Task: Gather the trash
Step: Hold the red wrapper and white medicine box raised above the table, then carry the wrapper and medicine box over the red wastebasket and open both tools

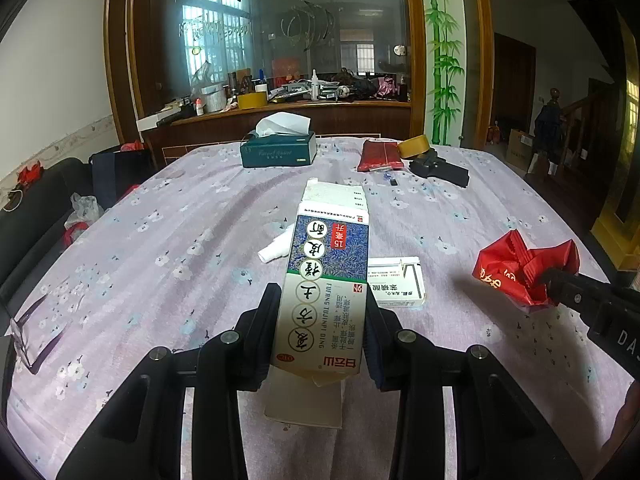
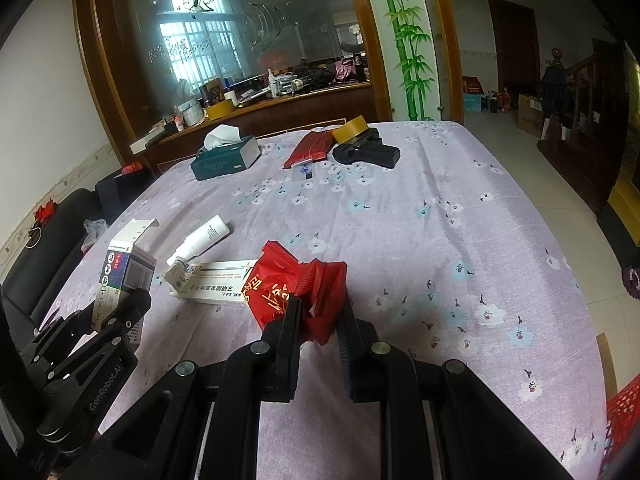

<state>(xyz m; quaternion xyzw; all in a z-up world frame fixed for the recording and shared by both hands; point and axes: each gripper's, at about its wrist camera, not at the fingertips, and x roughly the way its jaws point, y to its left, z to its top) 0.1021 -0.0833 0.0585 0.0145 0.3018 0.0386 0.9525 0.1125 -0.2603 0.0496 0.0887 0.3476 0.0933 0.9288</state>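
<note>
My left gripper (image 1: 322, 310) is shut on an opened white, blue and green medicine carton (image 1: 326, 280), which stands tilted above the lilac floral tablecloth (image 1: 160, 240). In the right wrist view the same carton (image 2: 124, 268) shows at the left, held by the left gripper (image 2: 120, 308). My right gripper (image 2: 320, 304) is shut on a crumpled red wrapper (image 2: 280, 284), just above the cloth. From the left wrist view, the red wrapper (image 1: 516, 268) and the right gripper (image 1: 560, 286) appear at the right. Between them lie a white spray bottle (image 2: 204, 236) and a flat white box (image 2: 216, 280).
At the table's far end sit a dark green tissue box (image 1: 279, 152), a red packet (image 1: 378, 156), a tape roll (image 1: 414, 146) and a black gun-shaped object (image 1: 440, 170). A black sofa (image 1: 36, 216) flanks the left side. A red basket (image 2: 624, 412) shows at the lower right.
</note>
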